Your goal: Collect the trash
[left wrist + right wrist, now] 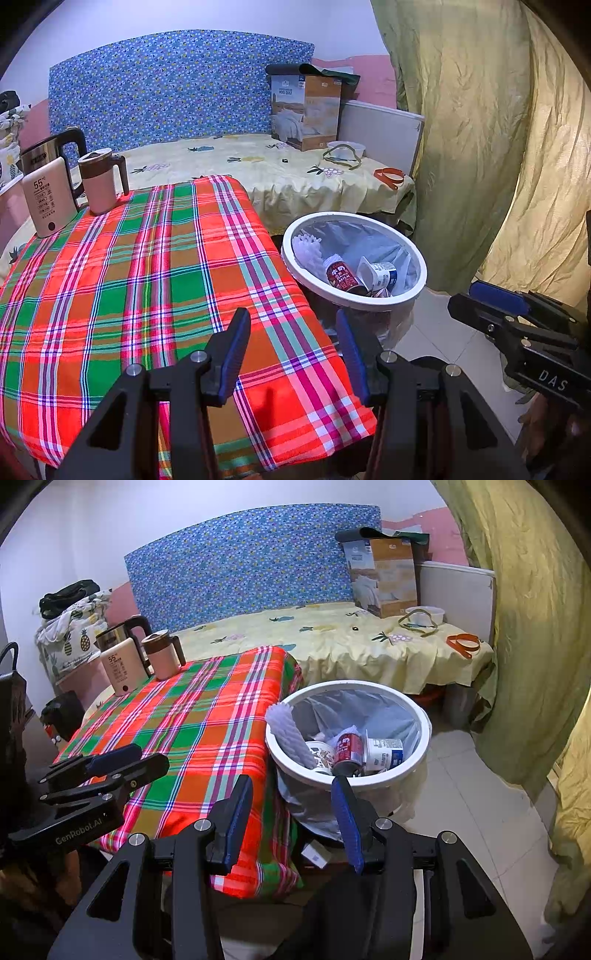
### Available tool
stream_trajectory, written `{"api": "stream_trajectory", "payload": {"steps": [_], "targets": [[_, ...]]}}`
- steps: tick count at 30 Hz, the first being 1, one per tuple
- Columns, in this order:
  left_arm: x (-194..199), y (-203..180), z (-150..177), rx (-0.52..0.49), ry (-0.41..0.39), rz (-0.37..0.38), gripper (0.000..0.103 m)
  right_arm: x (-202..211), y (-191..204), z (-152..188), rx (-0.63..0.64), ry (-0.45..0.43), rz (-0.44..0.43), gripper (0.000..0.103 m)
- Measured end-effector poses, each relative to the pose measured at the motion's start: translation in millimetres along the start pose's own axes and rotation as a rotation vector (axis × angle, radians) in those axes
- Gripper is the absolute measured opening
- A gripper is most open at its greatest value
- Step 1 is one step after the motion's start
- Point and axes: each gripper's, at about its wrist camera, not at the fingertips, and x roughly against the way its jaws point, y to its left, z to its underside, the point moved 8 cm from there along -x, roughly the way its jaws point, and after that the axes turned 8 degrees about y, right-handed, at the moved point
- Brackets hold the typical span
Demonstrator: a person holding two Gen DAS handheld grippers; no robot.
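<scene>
Left tool (291, 332) held wide, empty, over my plaid tabletop (147, 277) edge; right tool (291, 797) likewise wide, empty, level, aimed toward the white trash bin (421, 753).

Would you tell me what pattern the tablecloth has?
The cotton tablecloth is plaid: orange-red and green squares with pink, white and blue stripes; clearest in the left wrist view.

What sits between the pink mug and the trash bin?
Only bare plaid cloth lies between the mug and the bin; the left wrist view shows it best.
</scene>
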Motion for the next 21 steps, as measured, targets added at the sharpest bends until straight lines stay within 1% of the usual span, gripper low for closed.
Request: {"api": "stream_trajectory", "payload": {"steps": [21], "targets": [[-0.5, -0.1, 1.9, 0.0, 0.004, -0.003, 0.05, -0.3, 1.6, 0.0, 0.001, 0.005, -0.003, 0.047]]}}
